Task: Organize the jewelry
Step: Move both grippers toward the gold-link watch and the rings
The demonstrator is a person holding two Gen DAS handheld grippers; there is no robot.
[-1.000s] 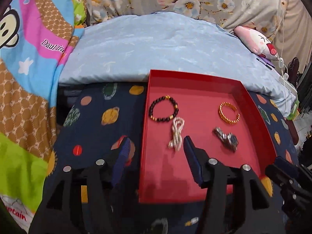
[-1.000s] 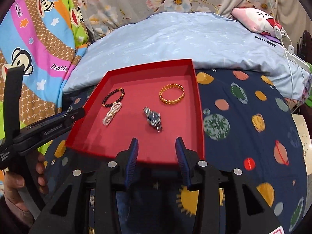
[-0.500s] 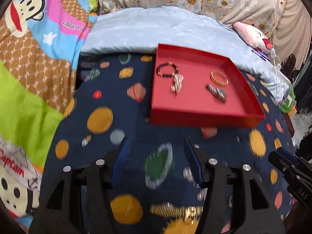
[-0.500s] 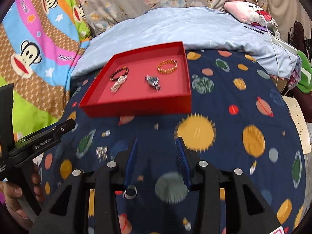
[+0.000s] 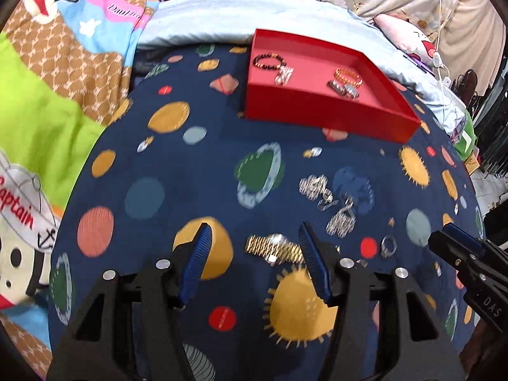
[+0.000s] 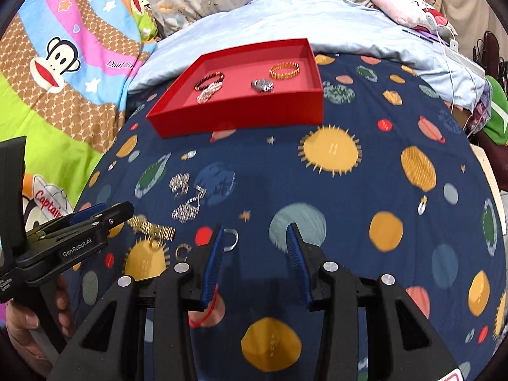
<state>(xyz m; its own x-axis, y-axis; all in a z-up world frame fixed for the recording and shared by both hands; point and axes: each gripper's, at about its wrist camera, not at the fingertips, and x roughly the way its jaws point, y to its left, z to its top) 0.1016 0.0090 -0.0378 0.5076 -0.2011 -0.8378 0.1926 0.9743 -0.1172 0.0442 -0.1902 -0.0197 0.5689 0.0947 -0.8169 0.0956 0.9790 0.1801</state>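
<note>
Planet-print bedspread (image 5: pixel 197 171) bears red tray (image 5: pixel 324 117), seemingly loose jewelry; both claws spread.

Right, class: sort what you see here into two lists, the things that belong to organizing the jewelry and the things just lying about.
Part of the job:
- shallow red tray
- gold link watch, on the cloth
- tangled silver chain
- small silver ring
- open left gripper, open right gripper

Just lying about:
- navy planet-print cloth
- monkey-print blanket
- pale blue quilt
</note>
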